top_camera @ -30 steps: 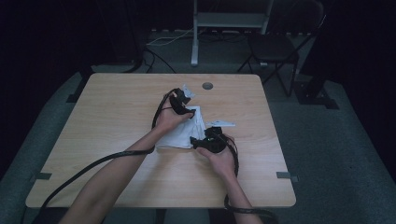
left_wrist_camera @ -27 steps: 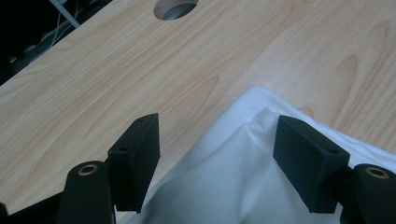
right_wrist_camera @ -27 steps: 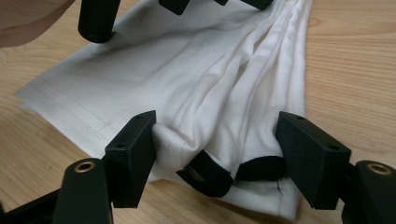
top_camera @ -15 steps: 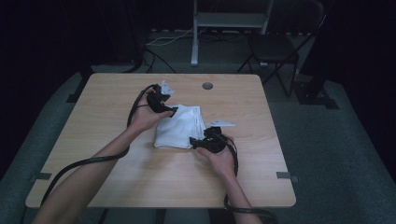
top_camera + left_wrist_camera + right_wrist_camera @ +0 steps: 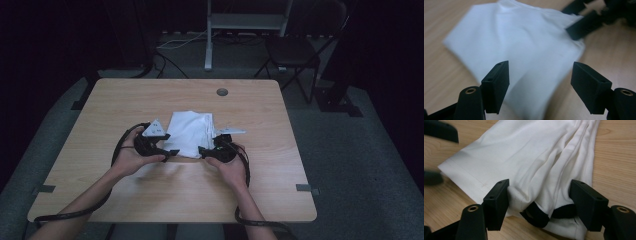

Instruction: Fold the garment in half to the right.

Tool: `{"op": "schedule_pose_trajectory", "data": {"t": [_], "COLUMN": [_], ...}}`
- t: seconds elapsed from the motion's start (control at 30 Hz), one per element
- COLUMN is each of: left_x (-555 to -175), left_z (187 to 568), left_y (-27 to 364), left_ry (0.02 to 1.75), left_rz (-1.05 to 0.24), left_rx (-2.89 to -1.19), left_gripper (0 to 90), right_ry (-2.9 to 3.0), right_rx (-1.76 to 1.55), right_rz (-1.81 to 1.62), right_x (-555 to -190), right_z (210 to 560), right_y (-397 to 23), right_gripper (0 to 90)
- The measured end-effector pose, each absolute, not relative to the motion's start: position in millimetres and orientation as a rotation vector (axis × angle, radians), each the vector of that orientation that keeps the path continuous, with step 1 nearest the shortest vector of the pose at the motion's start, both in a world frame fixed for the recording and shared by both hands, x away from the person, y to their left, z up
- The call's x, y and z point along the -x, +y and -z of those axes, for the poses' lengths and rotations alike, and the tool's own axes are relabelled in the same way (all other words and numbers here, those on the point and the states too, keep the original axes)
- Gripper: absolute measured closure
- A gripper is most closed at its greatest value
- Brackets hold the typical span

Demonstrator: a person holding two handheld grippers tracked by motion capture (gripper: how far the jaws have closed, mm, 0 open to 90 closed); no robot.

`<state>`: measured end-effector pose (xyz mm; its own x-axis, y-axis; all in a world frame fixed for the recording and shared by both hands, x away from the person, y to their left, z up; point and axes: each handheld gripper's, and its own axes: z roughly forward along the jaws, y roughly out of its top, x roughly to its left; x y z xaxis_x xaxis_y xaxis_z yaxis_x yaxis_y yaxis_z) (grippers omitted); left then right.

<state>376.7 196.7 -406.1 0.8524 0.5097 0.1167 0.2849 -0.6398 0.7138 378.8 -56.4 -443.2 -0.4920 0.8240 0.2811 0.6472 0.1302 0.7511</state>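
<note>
One white folded garment (image 5: 191, 132) lies mid-desk (image 5: 125, 100), soft, light and limp; expect it to sag and unfold when lifted. Grip through all layers at the hemmed near edge. The right gripper (image 5: 539, 206) has its fingers around a bunched fold with black trim; contact uncertain. The left gripper (image 5: 540, 86) hovers at the near-left corner, fingers apart. No legible labels or writing.

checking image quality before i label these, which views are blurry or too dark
High view: dim, the room behind is nearly black, yet the table and white cloth read clearly. Left gripper view: motion-blurred, the cloth's edges smeared, while the left gripper itself looks crisp. Right gripper view: sharp and evenly lit, the cloth's hem stitching is legible; dark shapes at its left edge are blurred.
</note>
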Motion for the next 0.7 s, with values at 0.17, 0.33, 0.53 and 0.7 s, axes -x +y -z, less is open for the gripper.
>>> {"op": "schedule_pose_trajectory", "data": {"t": [0.17,0.33,0.53,0.7], "left_x": [-380,-380,-371,-367], "left_z": [415,417,418,411], "left_y": [201,211,227,244], "left_ry": [0.607,0.643,0.675,0.696], "left_rz": [-0.393,-0.371,-0.379,-0.365], "left_rx": [-2.32,-2.317,-2.319,-2.31], "left_gripper": [30.6,30.6,30.6,30.6], "right_ry": [2.203,2.218,2.257,2.326], "right_rx": [-1.455,-1.443,-1.411,-1.38], "right_rz": [-1.298,-1.304,-1.316,-1.327], "right_x": [-383,-387,-386,-384], "right_z": [443,443,443,441], "right_y": [-50,-39,-22,-9], "right_gripper": [33.1,33.2,33.3,33.9]}}
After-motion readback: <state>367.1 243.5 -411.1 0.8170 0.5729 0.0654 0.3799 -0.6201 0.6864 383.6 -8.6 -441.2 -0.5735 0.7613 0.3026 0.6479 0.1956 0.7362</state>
